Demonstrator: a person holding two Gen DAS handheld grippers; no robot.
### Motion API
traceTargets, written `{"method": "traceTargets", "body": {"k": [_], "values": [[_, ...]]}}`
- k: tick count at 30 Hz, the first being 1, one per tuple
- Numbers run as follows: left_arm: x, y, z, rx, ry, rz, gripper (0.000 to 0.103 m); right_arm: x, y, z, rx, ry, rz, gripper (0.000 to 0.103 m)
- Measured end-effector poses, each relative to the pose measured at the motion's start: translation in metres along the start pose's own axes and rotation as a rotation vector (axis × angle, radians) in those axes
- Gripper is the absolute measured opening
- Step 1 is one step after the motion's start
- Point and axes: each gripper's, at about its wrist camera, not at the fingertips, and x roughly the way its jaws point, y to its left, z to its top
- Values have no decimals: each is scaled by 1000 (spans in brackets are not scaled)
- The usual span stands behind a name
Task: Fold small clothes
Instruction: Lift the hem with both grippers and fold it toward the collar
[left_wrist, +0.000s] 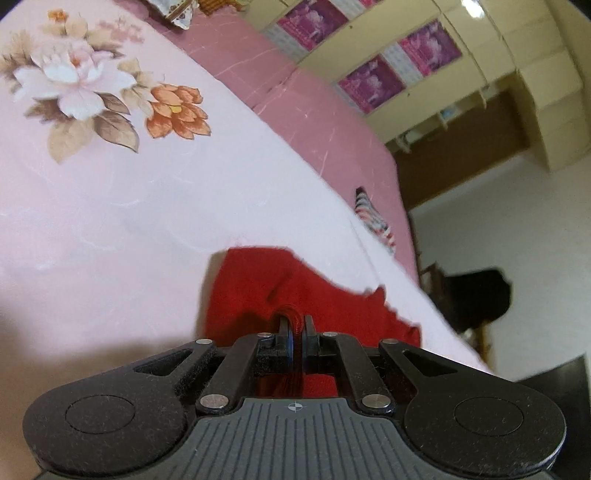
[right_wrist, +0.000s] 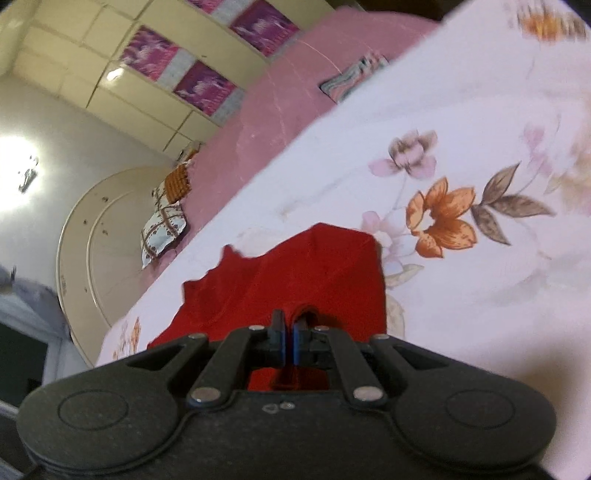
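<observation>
From my left wrist camera, the floral bedsheet (left_wrist: 110, 206) fills the left of the frame, pale pink with a big white bloom and an orange one. Low in the middle lies the red garment (left_wrist: 255, 291), spread on the sheet, and my left gripper (left_wrist: 296, 325) is pinched tight on a bunched fold of it; red cloth shows squeezed between the pads and again under the linkage. Further right, a striped piece of cloth (left_wrist: 373, 216) hangs at the edge of the sheet against the darker pink bed cover (left_wrist: 295, 99). Beyond that I get cream wardrobe doors with purple panels (left_wrist: 369, 85) and, lower right, a dark shape on the pale floor (left_wrist: 476, 291) that I cannot identify. This view alone shows that floor area.

From my right wrist camera, the left side offers what the other barely catches: a curved cream headboard (right_wrist: 85, 236) and a patterned pillow (right_wrist: 162, 229) leaning beside it, with a bright glare on the wall. In the centre, the same garment (right_wrist: 295, 280) lies on the sheet (right_wrist: 461, 122), its far edge ragged in outline, and my right gripper (right_wrist: 289, 323) is likewise clamped shut on a raised fold. To the right, an orange flower with brown leaves is printed just beside the garment's corner. The striped cloth (right_wrist: 351, 79) sits up top here.
</observation>
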Motion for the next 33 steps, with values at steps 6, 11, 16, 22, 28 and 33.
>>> {"method": "traceTargets", "body": {"k": [6,11,16,22,28,33], "values": [[29,7,6,-77,-61,-101,4,19,-28,12,116,-95,130,25],[24,6,10,-64,-137,-132,44,8,-31,15,103,-200,119,42],[16,-12,8,132,-163,-52,79,2,-17,10,-39,-175,55,42],[4,-33,-5,410,-130,-2,71,11,15,-6,-239,-93,-27,38],[0,-32,-12,512,-60,0,71,21,33,-9,-338,-66,-102,26],[25,-37,-8,509,-17,65,71,29,35,-6,-349,-60,-105,25]]}}
